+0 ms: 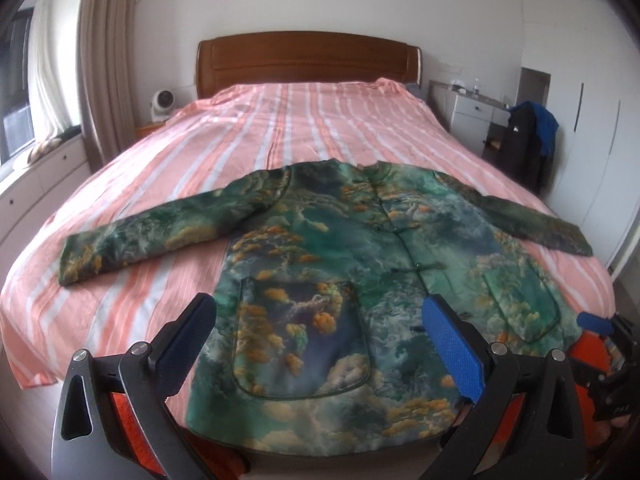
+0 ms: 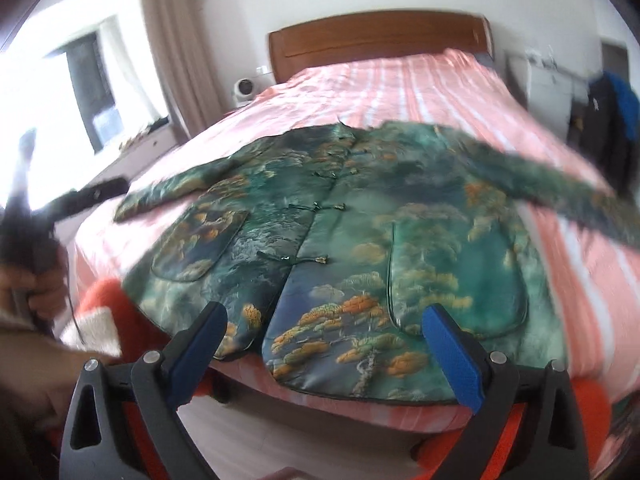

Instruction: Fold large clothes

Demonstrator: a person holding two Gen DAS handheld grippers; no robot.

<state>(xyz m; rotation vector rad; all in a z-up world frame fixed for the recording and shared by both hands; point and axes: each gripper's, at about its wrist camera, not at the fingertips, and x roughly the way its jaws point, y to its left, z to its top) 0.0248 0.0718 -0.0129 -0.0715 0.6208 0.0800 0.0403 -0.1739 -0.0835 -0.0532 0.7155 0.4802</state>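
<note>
A green patterned jacket with orange tree prints lies flat and face up on the pink striped bed, sleeves spread to both sides, hem at the near edge. My left gripper is open and empty, just above the hem over the left pocket. My right gripper is open and empty above the hem of the jacket, near its front opening and right pocket. The right gripper also shows at the right edge of the left wrist view. The left gripper's handle shows in a hand at the left of the right wrist view.
A wooden headboard stands at the far end. A small white fan sits left of the bed, with a window and curtain beyond. A white desk and a chair with dark clothes stand on the right.
</note>
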